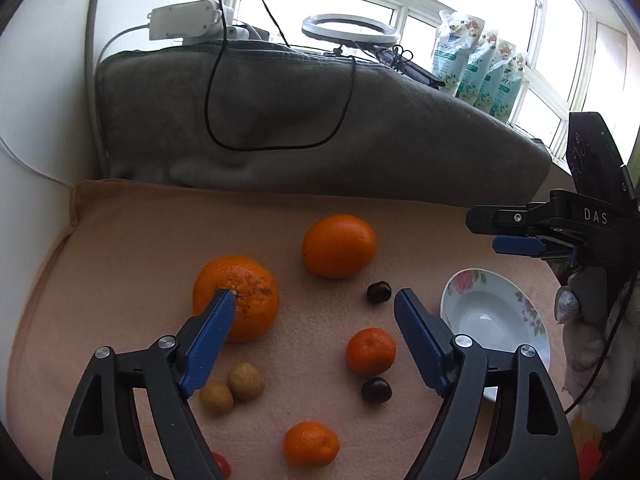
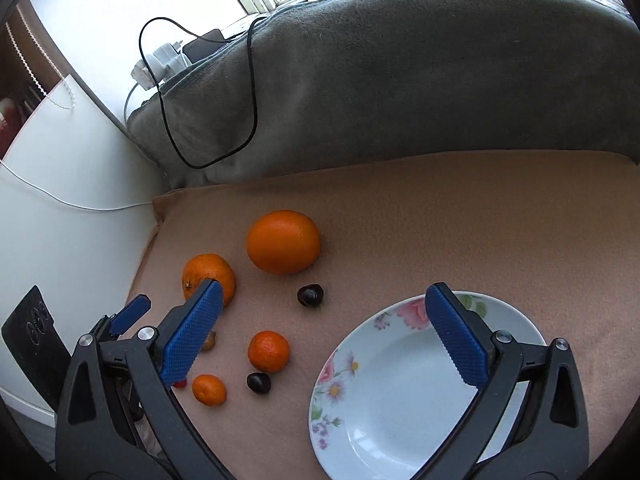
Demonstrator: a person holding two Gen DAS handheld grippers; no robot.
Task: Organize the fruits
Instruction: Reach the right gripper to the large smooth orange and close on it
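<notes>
Fruits lie on a peach cloth. A smooth big orange sits at the back, a rough big orange to its left. Two small mandarins, two dark chestnuts and two tan longans lie nearer. A floral white plate stands at the right, empty. My left gripper is open above the fruits. My right gripper is open above the plate's left rim.
A grey blanket-covered bulk with a black cable borders the cloth's far edge. A white wall panel stands at the left. A small red fruit lies at the cloth's near edge. Refill pouches line the windowsill.
</notes>
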